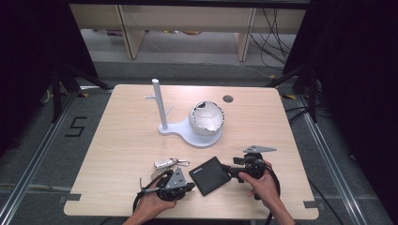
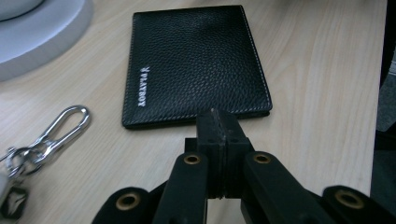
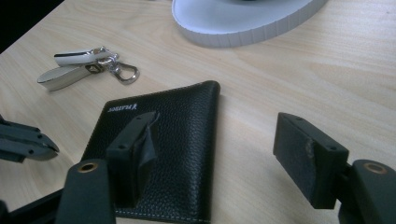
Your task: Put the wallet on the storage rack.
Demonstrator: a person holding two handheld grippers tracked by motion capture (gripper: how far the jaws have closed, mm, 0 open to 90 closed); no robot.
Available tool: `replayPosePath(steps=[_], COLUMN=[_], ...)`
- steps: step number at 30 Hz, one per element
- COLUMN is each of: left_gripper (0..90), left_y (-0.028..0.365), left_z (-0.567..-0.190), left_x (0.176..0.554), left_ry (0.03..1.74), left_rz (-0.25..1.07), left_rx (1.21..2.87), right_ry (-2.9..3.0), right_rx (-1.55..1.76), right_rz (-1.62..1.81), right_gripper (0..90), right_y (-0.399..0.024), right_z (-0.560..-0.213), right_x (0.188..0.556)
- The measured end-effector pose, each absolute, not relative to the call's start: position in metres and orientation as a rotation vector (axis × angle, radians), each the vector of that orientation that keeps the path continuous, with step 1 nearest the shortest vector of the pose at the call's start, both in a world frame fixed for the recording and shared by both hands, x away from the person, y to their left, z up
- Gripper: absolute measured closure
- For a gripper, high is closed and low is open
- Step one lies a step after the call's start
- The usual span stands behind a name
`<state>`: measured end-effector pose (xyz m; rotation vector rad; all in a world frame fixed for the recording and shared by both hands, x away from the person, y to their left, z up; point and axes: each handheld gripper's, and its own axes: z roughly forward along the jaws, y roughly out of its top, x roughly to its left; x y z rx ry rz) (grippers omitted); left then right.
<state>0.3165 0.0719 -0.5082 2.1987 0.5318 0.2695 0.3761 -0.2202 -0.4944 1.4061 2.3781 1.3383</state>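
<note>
A black leather wallet [image 1: 210, 175] [image 2: 196, 60] [image 3: 182, 140] lies flat on the wooden table near its front edge. My left gripper [image 1: 191, 186] [image 2: 217, 114] is shut with nothing between its jaws, and its tips sit at the wallet's near edge. From the other side my right gripper [image 1: 227, 169] [image 3: 217, 121] stands open. One of its fingers [image 3: 135, 144] hovers over the wallet, the other finger [image 3: 308, 156] over bare wood beside it. The right gripper view also shows the left gripper's tip [image 3: 28, 142] at its left edge.
A bunch of keys [image 1: 169, 163] [image 2: 46, 144] [image 3: 84, 67] with a silver carabiner lies just left of the wallet. Behind stands a white stand [image 1: 187, 133] with an upright pole [image 1: 158, 103] and a jagged-rimmed white bowl [image 1: 206, 117]. A cable hole [image 1: 228, 99] marks the far side.
</note>
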Motion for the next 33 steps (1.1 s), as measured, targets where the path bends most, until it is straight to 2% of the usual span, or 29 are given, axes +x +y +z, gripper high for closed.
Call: replayPosePath(steps=[9, 33], left_gripper=[89.0, 89.0], left_y=[0.061, 0.056], left_z=[-0.51, -0.511], left_x=[0.325, 0.328], left_ry=[0.504, 0.521], left_rz=[0.251, 0.23], left_rx=[2.24, 2.307], right_ry=[2.432, 2.51], right_rx=[1.417, 1.531], right_rz=[1.306, 1.355], right_gripper=[38.5, 43.0], right_y=[-0.209, -0.197], right_z=[-0.498, -0.51], right_x=[0.384, 0.388])
